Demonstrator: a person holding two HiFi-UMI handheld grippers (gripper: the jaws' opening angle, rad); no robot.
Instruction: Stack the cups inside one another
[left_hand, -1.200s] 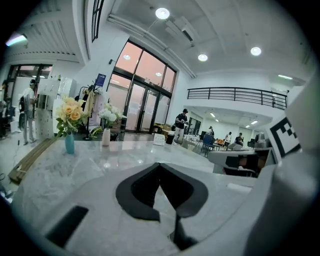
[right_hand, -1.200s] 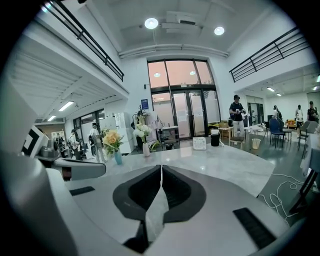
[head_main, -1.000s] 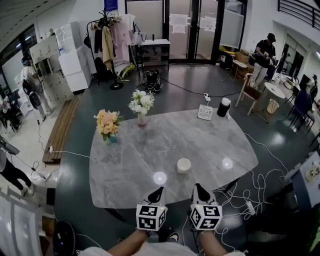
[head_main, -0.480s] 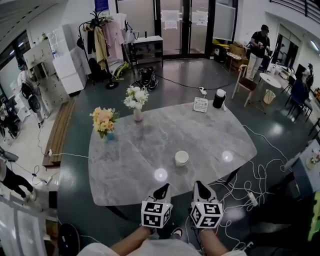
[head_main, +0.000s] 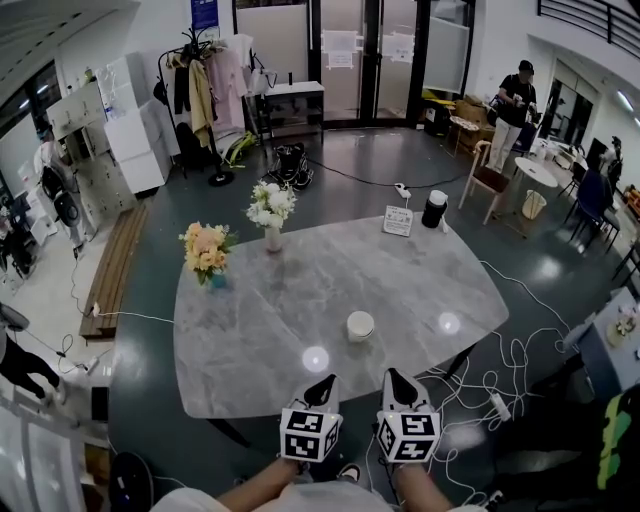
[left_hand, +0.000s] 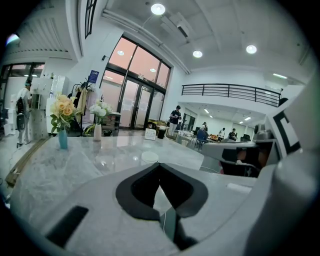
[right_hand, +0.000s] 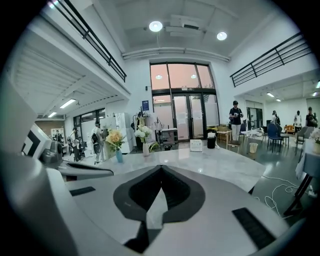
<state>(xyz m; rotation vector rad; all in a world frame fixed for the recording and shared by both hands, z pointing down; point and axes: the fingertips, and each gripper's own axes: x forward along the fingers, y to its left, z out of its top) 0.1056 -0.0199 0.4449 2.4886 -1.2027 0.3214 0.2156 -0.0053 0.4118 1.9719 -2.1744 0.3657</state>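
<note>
We hold both grippers at the near edge of the grey marble table (head_main: 250, 330), short of the white cup (head_main: 360, 326), which stands upright and alone on the tabletop. The left gripper (head_main: 322, 381) sits on our side of the cup and to its left. The right gripper (head_main: 392, 375) sits on our side and a little to its right. Neither touches the cup. Each pair of jaws is pressed together, tips meeting, with nothing between them.

Beyond the cup and to its left stand a vase of yellow flowers (head_main: 205, 250) and a vase of white flowers (head_main: 270, 205). Beyond it to the right, at the far edge, are a sign card (head_main: 397, 221) and a black cylinder (head_main: 433, 209).

Compared with a second ago, little has changed. The cup keeps its spot, both grippers stay as near to it as before, and only our head view has shifted slightly, so the table sits a touch higher in the picture.
</note>
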